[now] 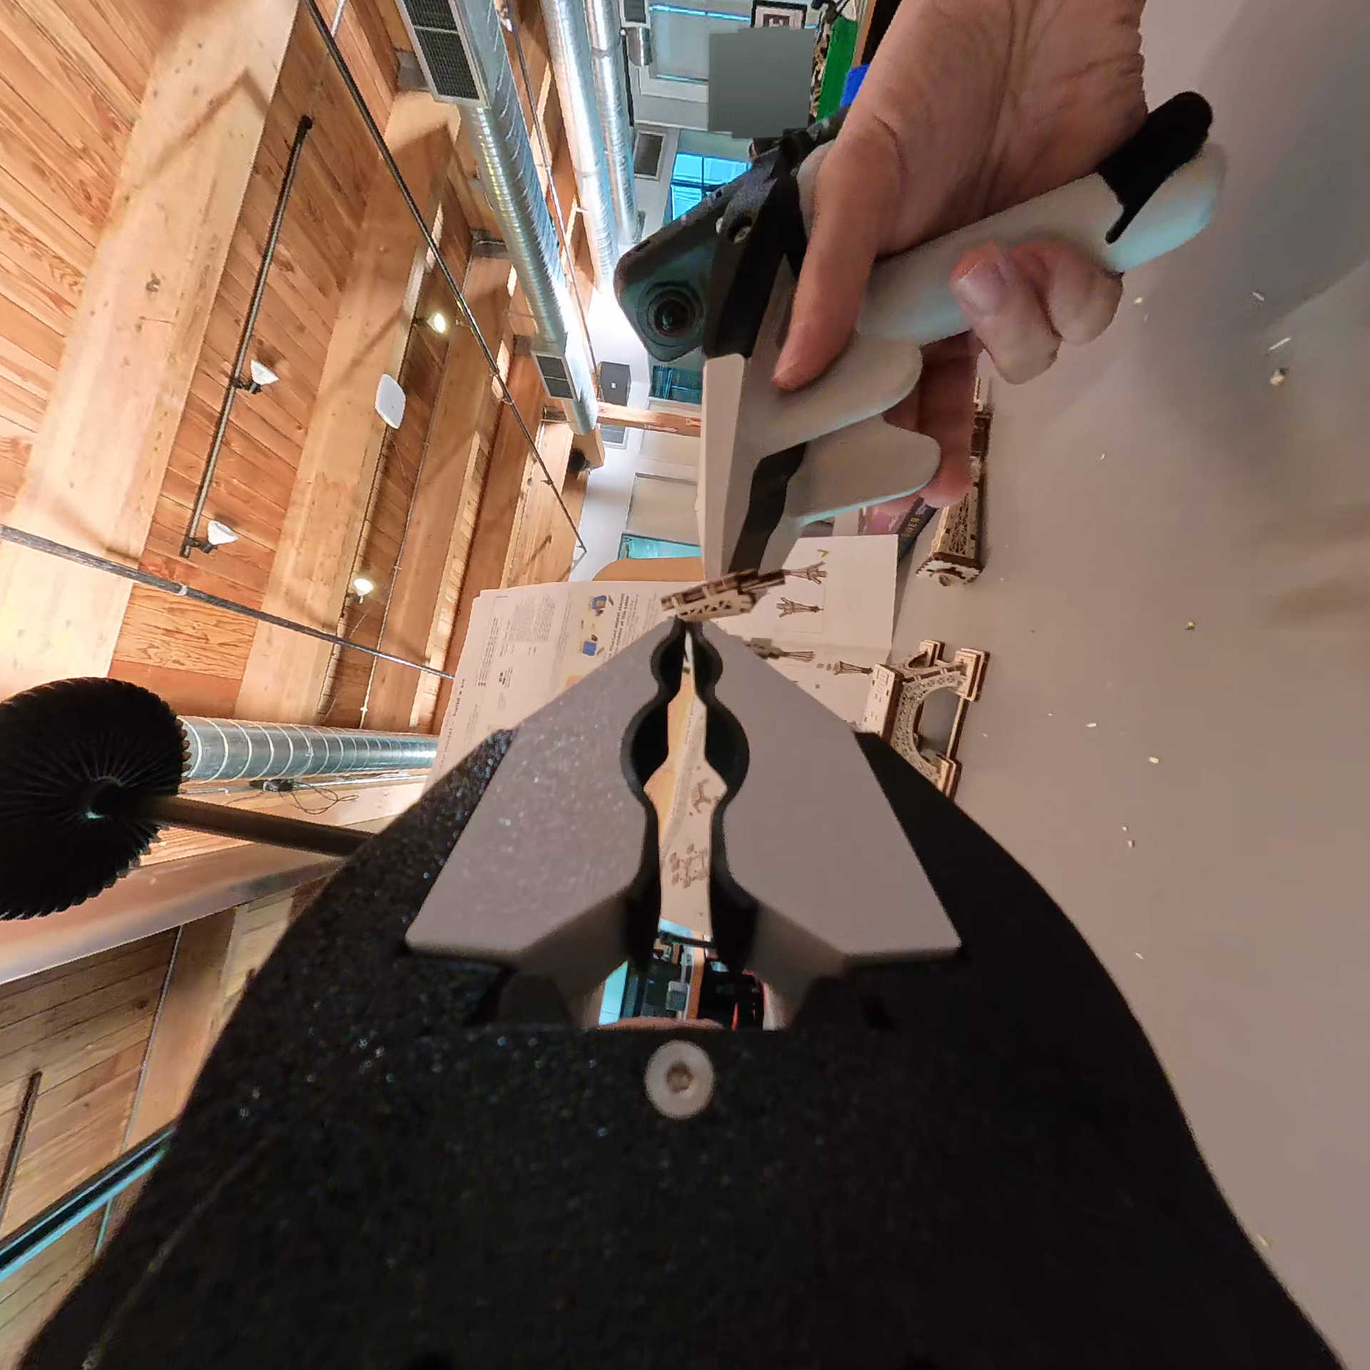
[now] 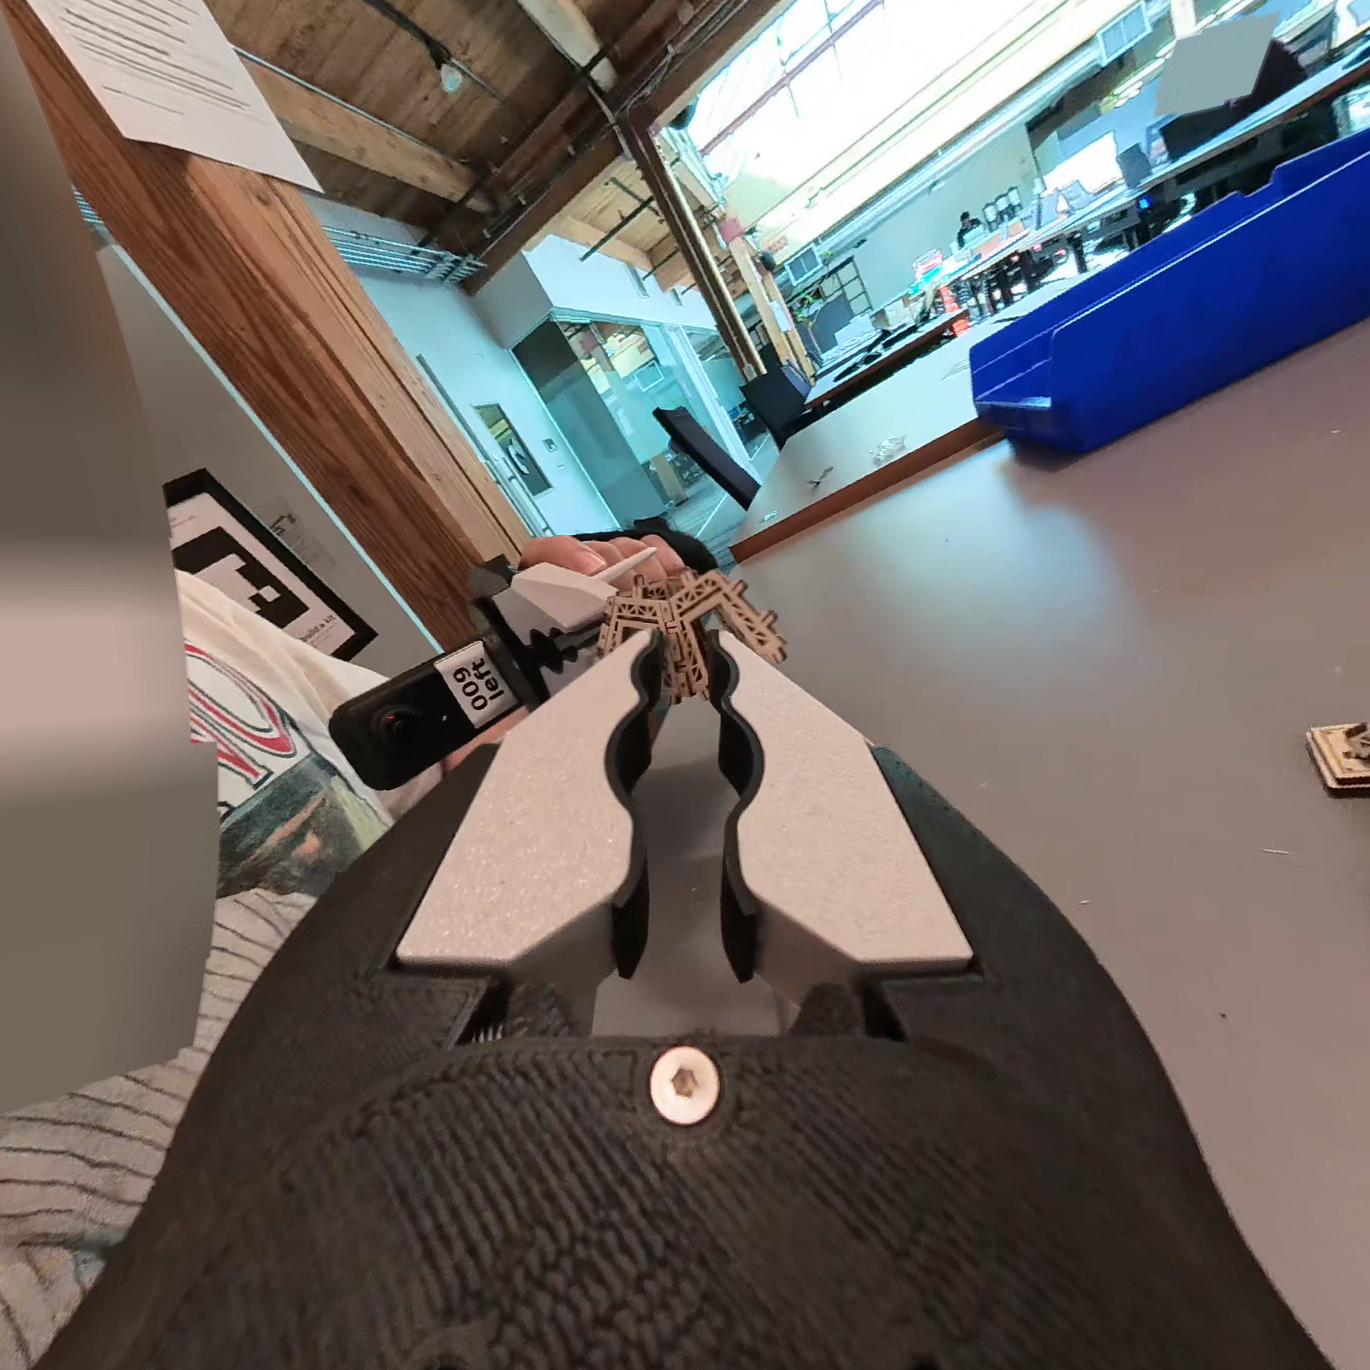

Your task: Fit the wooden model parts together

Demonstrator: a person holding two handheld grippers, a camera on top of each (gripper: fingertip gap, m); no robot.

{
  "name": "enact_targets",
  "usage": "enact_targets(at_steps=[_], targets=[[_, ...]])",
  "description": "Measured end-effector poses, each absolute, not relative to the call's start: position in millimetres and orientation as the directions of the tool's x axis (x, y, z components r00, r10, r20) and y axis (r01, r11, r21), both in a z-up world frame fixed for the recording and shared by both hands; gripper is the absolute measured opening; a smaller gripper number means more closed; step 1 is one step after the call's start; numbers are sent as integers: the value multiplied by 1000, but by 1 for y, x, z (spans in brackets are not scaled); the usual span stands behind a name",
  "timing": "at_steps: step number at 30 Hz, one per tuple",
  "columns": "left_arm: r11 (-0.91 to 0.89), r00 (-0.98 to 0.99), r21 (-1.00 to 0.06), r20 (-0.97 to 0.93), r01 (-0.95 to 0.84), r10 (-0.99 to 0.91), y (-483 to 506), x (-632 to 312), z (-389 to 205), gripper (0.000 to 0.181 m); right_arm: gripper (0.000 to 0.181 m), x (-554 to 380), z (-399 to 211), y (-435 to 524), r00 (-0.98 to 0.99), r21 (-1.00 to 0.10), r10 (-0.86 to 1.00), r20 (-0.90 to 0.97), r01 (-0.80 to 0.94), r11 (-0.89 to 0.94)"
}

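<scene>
In the right wrist view my right gripper (image 2: pixel 682 652) is shut on a small wooden lattice part (image 2: pixel 697 608), held in the air above the grey table (image 2: pixel 1075 667). My left gripper (image 2: pixel 611 593) comes in from the left, its tips at the same lattice cluster. In the left wrist view my left gripper (image 1: pixel 686 630) has its jaws nearly together on a thin piece seen edge-on. Just beyond its tips is the lattice part (image 1: pixel 723 593), pinched by the right gripper (image 1: pixel 745 567) in a person's hand (image 1: pixel 964 185). Where the two pieces join is hidden.
An open instruction sheet (image 1: pixel 534 645) lies on the table behind the parts. A wooden arch base (image 1: pixel 927 704) and a taller tower section (image 1: pixel 964 511) stand beside it, with wood crumbs scattered around. A blue bin (image 2: pixel 1186 319) sits far right; a small wooden piece (image 2: pixel 1342 756) lies at the right edge. My left and right fingertips are right by each other.
</scene>
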State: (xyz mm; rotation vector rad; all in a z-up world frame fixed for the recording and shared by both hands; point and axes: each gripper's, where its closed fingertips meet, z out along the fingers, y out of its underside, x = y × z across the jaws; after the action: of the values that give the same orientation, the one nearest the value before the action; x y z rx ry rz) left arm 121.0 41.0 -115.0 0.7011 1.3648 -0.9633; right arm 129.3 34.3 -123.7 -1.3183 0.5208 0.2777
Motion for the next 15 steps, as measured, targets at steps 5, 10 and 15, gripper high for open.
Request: enact_targets(at_steps=[5, 10, 15], targets=[[483, -121, -184, -980, 856, -159, 44, 132, -128, 9, 6, 136, -126, 32, 873, -880, -168, -457, -416, 232], [554, -233, -231, -970, 800, -68, 49, 148, -167, 28, 1, 147, -153, 36, 906, -984, -396, -149, -176, -33], [625, -372, -323, -926, 710, -57, 70, 164, -201, 35, 0, 152, -174, 51, 830, -916, -456, 322, 152, -370]])
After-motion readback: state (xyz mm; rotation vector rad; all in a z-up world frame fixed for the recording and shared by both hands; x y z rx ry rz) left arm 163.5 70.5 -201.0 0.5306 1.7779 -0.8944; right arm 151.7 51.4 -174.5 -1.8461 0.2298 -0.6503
